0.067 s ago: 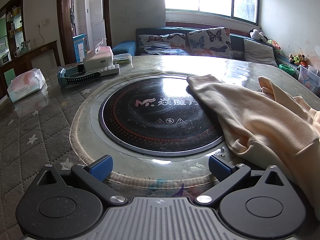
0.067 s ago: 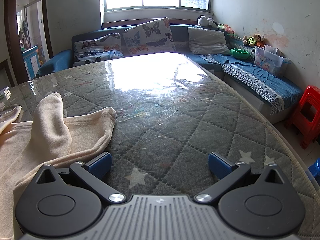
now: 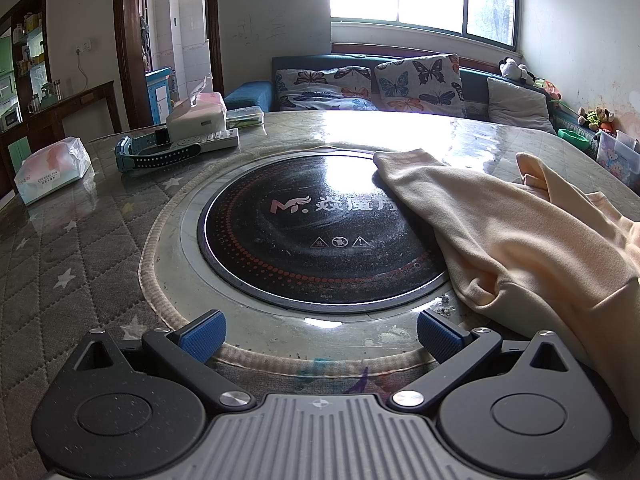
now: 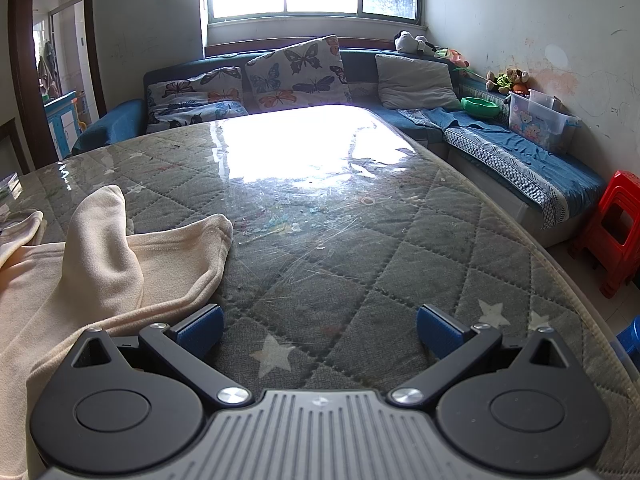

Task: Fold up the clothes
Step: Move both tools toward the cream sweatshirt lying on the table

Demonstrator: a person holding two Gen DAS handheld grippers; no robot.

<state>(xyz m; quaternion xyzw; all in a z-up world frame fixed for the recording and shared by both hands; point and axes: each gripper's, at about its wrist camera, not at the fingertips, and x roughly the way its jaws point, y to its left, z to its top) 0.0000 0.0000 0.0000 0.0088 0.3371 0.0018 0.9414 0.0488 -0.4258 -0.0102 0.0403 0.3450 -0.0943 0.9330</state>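
Note:
A cream-coloured garment [image 3: 520,248] lies rumpled on the table, right of centre in the left wrist view, one sleeve reaching over the black round cooktop [image 3: 304,236]. In the right wrist view the same garment [image 4: 80,264] lies at the left, with a raised fold and a sleeve end. My left gripper [image 3: 320,334] is open and empty, low over the table's near edge, just left of the garment. My right gripper [image 4: 320,328] is open and empty; its left fingertip [image 4: 202,326] sits next to the garment's hem.
The quilted, glass-covered table [image 4: 360,264] holds a tissue pack [image 3: 52,176], a tissue box [image 3: 196,118], a power strip [image 3: 208,142] and a blue watch [image 3: 152,152] at the far left. A sofa [image 4: 520,160] and red stool [image 4: 616,232] stand beyond the table's right edge.

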